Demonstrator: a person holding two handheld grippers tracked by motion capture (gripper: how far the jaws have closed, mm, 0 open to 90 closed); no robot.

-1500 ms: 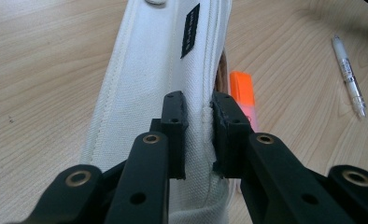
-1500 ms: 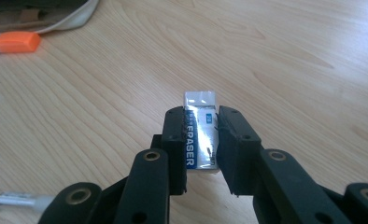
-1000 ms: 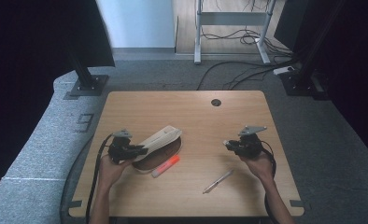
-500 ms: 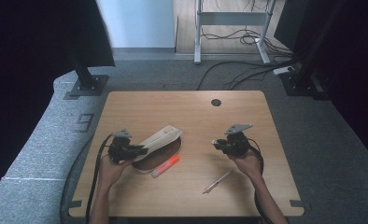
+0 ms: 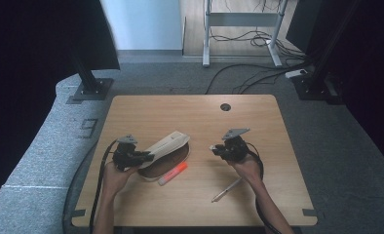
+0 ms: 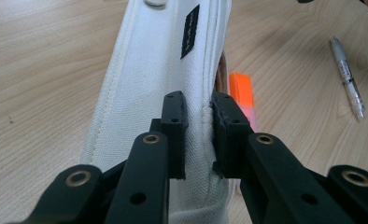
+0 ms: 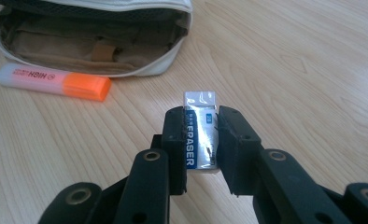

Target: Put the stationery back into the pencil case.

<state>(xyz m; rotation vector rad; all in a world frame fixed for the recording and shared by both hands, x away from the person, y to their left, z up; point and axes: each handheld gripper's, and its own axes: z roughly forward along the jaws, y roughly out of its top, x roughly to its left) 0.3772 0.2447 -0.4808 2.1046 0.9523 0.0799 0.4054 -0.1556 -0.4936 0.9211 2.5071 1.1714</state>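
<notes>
On the wooden table [image 5: 278, 126], left tongs [image 6: 198, 109] pinch the pouch's flap [image 6: 145, 84] while right tongs [image 7: 201, 126] clasp an eraser [image 7: 201, 135].

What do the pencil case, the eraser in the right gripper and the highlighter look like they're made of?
Pencil case: off-white woven fabric, probably canvas, matte, with visible weave and stitched seams; brown cloth lining. Eraser: likely rubber or vinyl, in a glossy printed sleeve and clear wrap that catches light. Highlighter: smooth plastic, translucent pale barrel, opaque orange cap.

Each black gripper [image 5: 140, 157] has 2 blocky jaws, brass-ringed pivot holes, a grey 3-cornered top plate and a trailing black cable.
</notes>
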